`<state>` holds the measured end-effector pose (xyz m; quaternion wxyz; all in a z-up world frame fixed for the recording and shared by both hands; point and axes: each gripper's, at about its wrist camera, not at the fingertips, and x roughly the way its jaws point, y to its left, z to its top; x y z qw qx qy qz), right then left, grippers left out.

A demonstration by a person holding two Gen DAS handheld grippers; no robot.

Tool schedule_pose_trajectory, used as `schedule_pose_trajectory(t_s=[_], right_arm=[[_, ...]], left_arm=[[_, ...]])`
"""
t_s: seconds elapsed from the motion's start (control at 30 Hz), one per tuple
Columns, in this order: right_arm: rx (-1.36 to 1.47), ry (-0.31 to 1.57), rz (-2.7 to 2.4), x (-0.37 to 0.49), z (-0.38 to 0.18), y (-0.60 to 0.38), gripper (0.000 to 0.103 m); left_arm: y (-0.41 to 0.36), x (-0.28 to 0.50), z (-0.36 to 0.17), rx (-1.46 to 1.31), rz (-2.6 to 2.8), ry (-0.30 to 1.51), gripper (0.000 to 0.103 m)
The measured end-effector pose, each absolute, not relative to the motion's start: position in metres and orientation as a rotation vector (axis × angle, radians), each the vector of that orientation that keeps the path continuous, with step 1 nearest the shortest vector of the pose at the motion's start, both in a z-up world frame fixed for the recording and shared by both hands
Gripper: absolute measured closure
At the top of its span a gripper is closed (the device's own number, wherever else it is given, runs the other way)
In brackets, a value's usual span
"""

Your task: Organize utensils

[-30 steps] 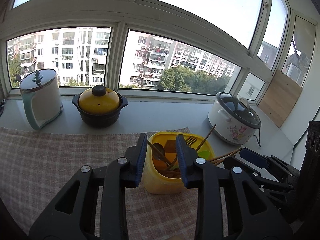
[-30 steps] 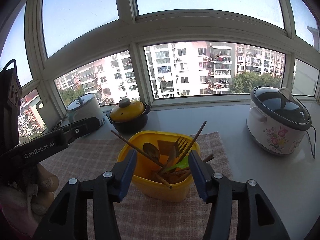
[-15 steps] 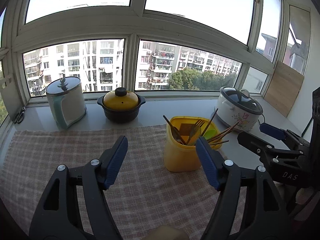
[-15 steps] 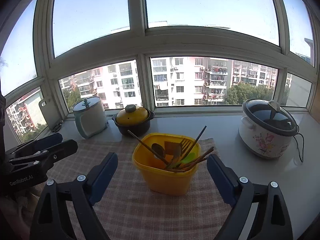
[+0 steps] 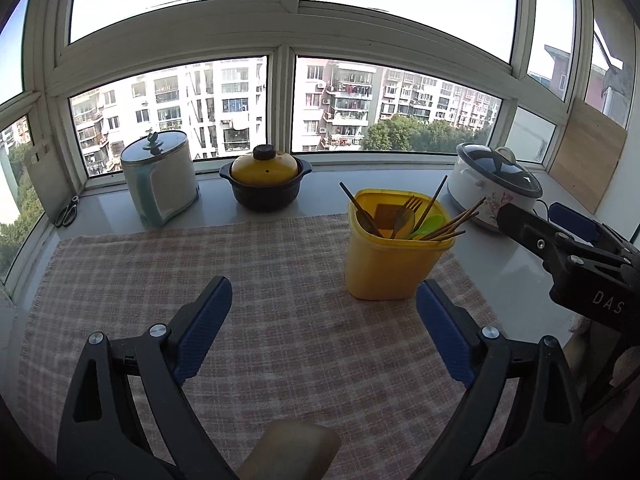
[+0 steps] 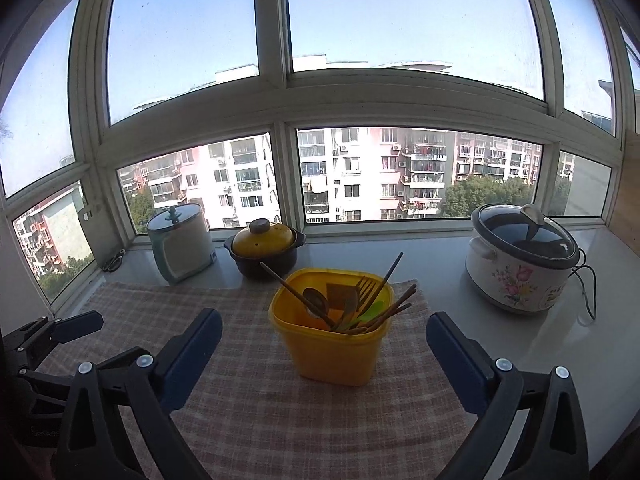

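On the checked cloth [image 6: 256,408], at 12 o'clock from the right gripper [image 6: 324,344] and 1 o'clock from the left gripper [image 5: 322,312], stands the yellow holder [image 6: 332,352]. Inside lean chopsticks [image 6: 390,312], a fork [image 6: 362,286], a spoon [image 6: 314,298] and a green utensil [image 6: 374,310]. These look light, stiff and thin, likely slippery between pads; a pinch on an upper shaft above the rim seems best. Both tools gape wide, holding nothing. At 10 o'clock sits the dark pot [image 6: 264,256], at 2 o'clock the floral cooker [image 6: 520,276].
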<state>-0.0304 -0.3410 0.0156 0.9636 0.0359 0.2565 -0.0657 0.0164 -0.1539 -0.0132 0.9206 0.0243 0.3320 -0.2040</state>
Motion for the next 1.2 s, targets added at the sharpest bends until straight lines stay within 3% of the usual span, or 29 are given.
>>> schedule_pose_trajectory(t_s=[0.43, 0.53, 1.2], right_arm=[[0.069, 0.523, -0.131, -0.0351, 0.0145, -0.3429, 0.0], [0.068, 0.525, -0.131, -0.0345, 0.0144, -0.3426, 0.0], [0.069, 0.534, -0.144, -0.0298, 0.0104, -0.3448, 0.0]], left_arm=[[-0.1551, 0.0077, -0.0111, 0.102, -0.36, 0.66, 0.008], [-0.1553, 0.0074, -0.0108, 0.113, -0.347, 0.646, 0.0], [-0.1558, 0.012, -0.0109, 0.107, -0.337, 0.649, 0.0]])
